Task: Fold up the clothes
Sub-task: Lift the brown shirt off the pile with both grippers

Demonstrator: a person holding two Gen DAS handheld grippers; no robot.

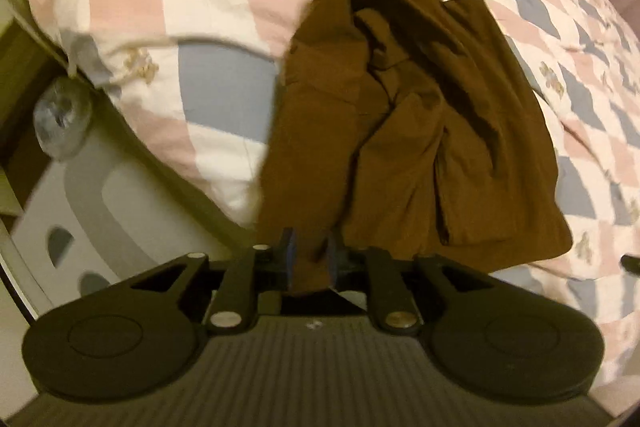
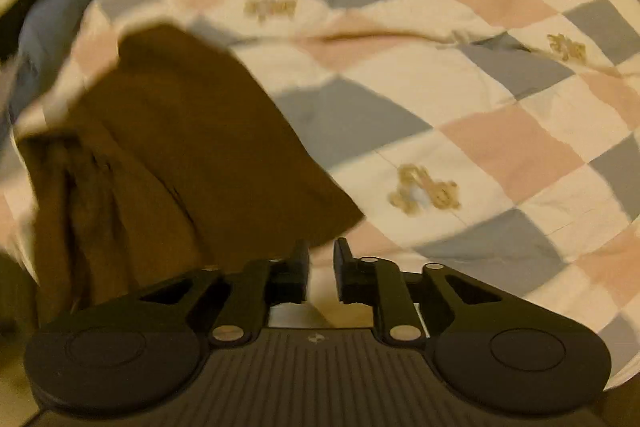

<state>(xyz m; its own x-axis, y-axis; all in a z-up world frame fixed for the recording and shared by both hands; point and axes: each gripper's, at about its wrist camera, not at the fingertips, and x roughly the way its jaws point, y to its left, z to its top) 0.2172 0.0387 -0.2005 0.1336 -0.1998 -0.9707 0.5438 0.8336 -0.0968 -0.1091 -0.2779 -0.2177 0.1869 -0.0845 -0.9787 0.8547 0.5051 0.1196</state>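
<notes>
- Currently the rumpled brown cloth garment [image 1: 416,131] lies on the checked pink-grey quilt [image 1: 560,39].
- Left gripper [image 1: 311,259] has cloth between slightly parted jaws; whether it pinches is unclear.
- Right gripper [image 2: 321,267], beside the garment, stands slightly spread, empty.
- Soft, light, floppy: probably best taken at its corners.

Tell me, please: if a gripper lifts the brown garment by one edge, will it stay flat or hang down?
The brown garment would probably hang limp: it already lies in soft folds on the checked quilt. It looks thin, so likely light. Fabric between the left gripper jaws may slip out.
</notes>
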